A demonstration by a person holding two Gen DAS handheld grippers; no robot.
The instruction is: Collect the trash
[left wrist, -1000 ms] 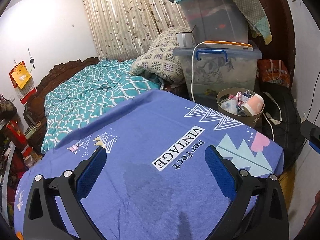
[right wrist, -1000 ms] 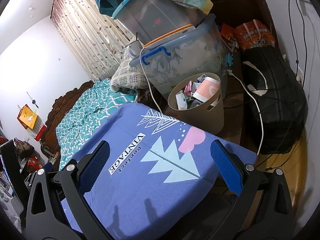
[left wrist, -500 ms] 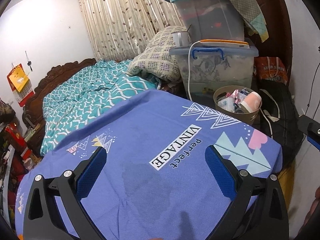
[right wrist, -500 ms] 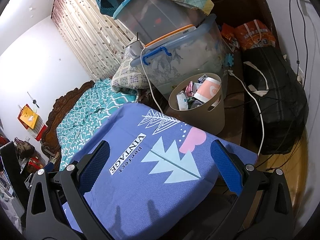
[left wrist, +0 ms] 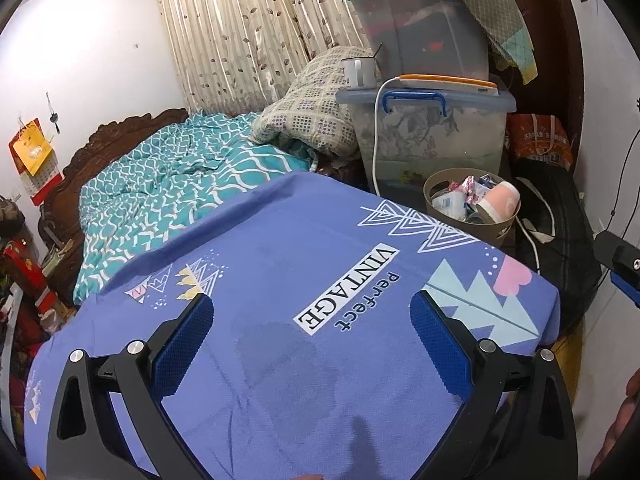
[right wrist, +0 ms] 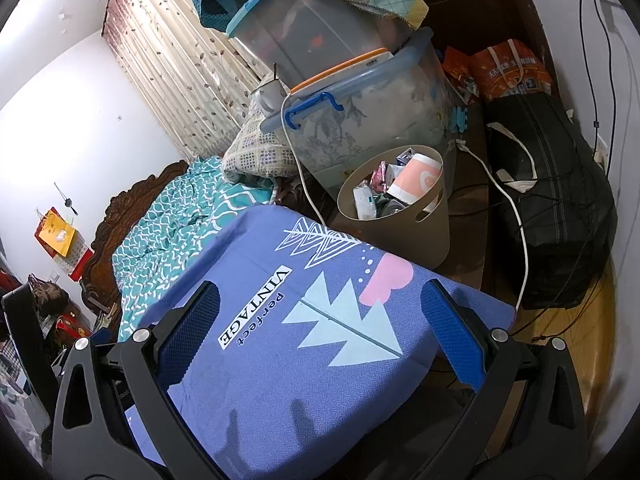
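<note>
Trash (right wrist: 394,188) sat heaped in a tan bin (right wrist: 424,236) at the far right of the scene, past the far edge of the purple printed cloth (right wrist: 280,360) and just in front of the stacked clear storage boxes (right wrist: 360,120). Over the last second little had changed: the left wrist view had drifted slightly, so the bin slid a touch lower and further right in it, while the right wrist view stayed almost the same. I judged from this that collecting had either finished or not yet resumed, since no loose item lay on the cloth.

Left gripper (left wrist: 310,344) hung released over the near part of the cloth, its blue pads wide apart with nothing between them. Right gripper (right wrist: 320,336) was likewise spread and empty, aimed more toward the bin.

Much was hard to read. A pink-and-white cup (right wrist: 416,178) and crumpled wrappers showed at the bin's top; what lay beneath was hidden. The boxes' contents were blurred by cloudy plastic. A white cable (right wrist: 516,216) ran down behind the bin, its lower end cut off by the cloth. What the cloth covered, desk or bed, could not be told.
</note>
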